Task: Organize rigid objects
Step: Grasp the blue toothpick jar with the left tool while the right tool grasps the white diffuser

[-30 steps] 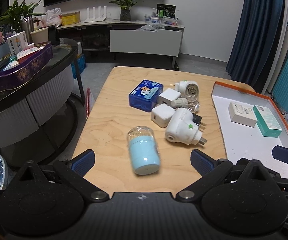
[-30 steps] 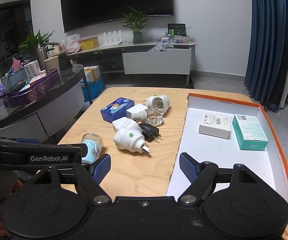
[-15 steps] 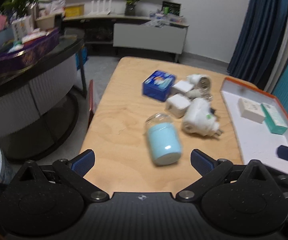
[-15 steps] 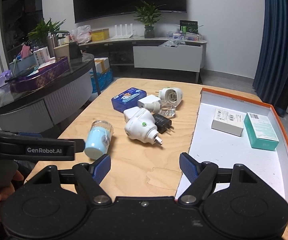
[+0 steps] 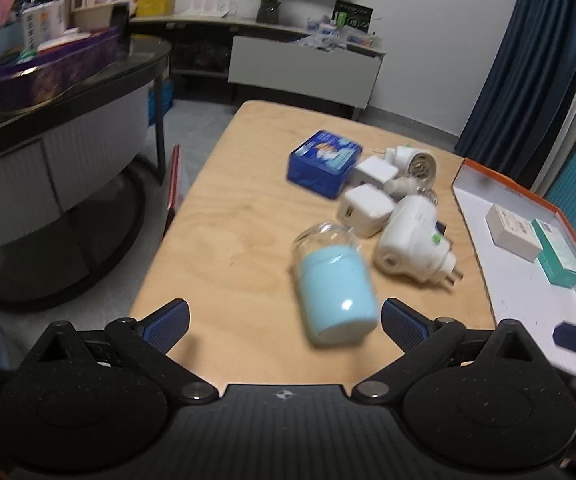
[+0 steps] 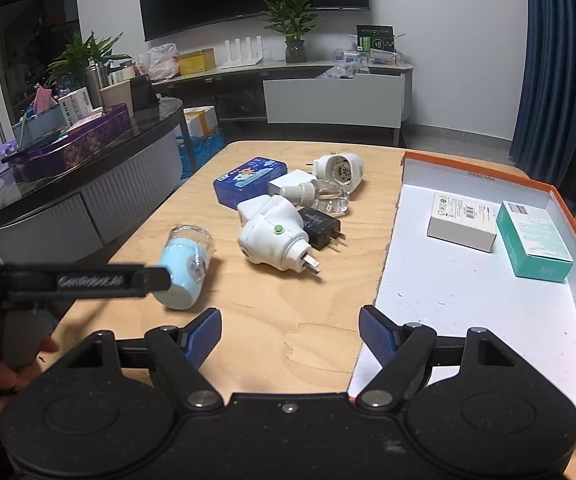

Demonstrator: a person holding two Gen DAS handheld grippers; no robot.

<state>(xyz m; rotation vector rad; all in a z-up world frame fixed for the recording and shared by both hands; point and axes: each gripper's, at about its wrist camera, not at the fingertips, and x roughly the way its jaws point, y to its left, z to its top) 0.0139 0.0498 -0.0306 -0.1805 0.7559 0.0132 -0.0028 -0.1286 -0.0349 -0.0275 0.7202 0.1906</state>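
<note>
A light blue jar [image 5: 333,292] with a clear cap lies on its side on the wooden table [image 5: 240,240], just ahead and right of my open left gripper [image 5: 286,320]. It also shows in the right wrist view [image 6: 184,268]. Behind it lie a large white plug device [image 5: 411,240], white adapters [image 5: 365,208], a blue tin [image 5: 323,162] and a black charger [image 6: 319,228]. My right gripper [image 6: 289,334] is open and empty over the table's near edge, beside the orange-rimmed tray [image 6: 487,300].
The tray holds a white box [image 6: 463,220] and a teal box [image 6: 533,246] at its far end. A dark curved counter [image 5: 48,92] stands left of the table. The left gripper's body [image 6: 80,280] crosses the right wrist view at left.
My left gripper has moved left and closer, so the blue jar now sits nearer and to the right in its view. The right gripper has drawn slightly nearer the objects.
</note>
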